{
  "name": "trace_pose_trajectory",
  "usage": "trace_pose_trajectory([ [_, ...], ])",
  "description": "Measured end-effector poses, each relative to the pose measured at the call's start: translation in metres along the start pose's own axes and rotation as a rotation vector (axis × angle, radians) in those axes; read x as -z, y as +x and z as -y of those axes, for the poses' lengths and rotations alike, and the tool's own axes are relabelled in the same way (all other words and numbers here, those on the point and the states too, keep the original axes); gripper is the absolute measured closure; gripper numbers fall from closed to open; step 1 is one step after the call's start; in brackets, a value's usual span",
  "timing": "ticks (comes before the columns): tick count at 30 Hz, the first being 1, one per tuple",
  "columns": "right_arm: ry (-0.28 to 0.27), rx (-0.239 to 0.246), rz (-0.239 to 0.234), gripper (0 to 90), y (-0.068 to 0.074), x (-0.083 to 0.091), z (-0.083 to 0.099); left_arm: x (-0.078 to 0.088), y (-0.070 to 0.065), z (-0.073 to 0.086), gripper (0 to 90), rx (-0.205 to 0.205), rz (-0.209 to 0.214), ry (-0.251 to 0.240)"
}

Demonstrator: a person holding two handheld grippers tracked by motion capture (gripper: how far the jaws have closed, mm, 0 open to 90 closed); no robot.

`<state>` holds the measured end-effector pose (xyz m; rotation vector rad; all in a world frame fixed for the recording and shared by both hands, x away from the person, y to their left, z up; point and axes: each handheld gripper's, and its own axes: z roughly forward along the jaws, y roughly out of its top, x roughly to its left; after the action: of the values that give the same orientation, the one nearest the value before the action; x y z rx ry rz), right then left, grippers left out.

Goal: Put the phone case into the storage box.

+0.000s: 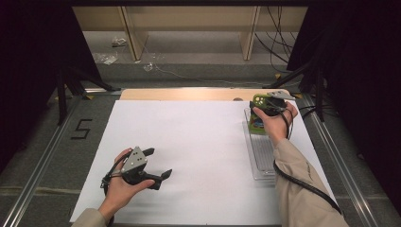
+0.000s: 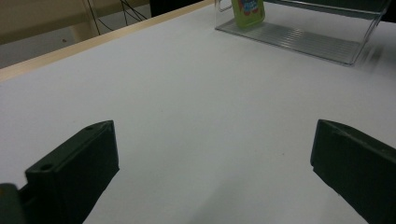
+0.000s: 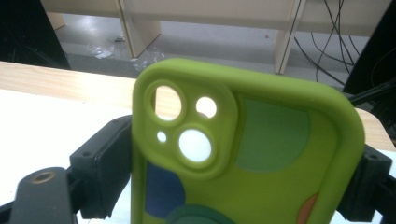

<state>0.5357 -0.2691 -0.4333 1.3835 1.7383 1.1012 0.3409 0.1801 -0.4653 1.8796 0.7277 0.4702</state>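
A lime-green phone case (image 3: 261, 154) with camera cut-outs and coloured patches stands upright between the jaws of my right gripper (image 3: 243, 172), whose pads press on its two side edges. In the high view that gripper (image 1: 265, 101) holds the phone case (image 1: 257, 124) at the far end of a clear plastic tray (image 1: 262, 161) at the table's right. I cannot tell whether the case's lower edge touches the tray. My left gripper (image 1: 158, 163) rests at the near left of the white sheet (image 1: 189, 142), its jaws wide apart and empty (image 2: 210, 163). The left gripper view shows the phone case (image 2: 247, 11) far off.
The clear tray (image 2: 303, 39) has a ribbed floor and low walls and runs front to back along the sheet's right side. A strip of wooden tabletop (image 1: 189, 94) lies beyond the sheet. Metal rails (image 1: 42, 161) flank the table. Cables and shelving legs stand behind.
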Motion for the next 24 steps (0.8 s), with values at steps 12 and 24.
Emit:
trace_pose_trajectory([
  [12, 0.035, 0.021, 0.016, 12.5, -0.001, -0.005, 0.003, 0.000, 0.000, 0.000, 0.3, 0.001, 0.002, -0.002],
  [24, 0.050, 0.025, 0.040, 4.4, -0.001, -0.011, 0.005, 0.000, 0.000, 0.000, 0.3, 0.005, 0.003, -0.003],
])
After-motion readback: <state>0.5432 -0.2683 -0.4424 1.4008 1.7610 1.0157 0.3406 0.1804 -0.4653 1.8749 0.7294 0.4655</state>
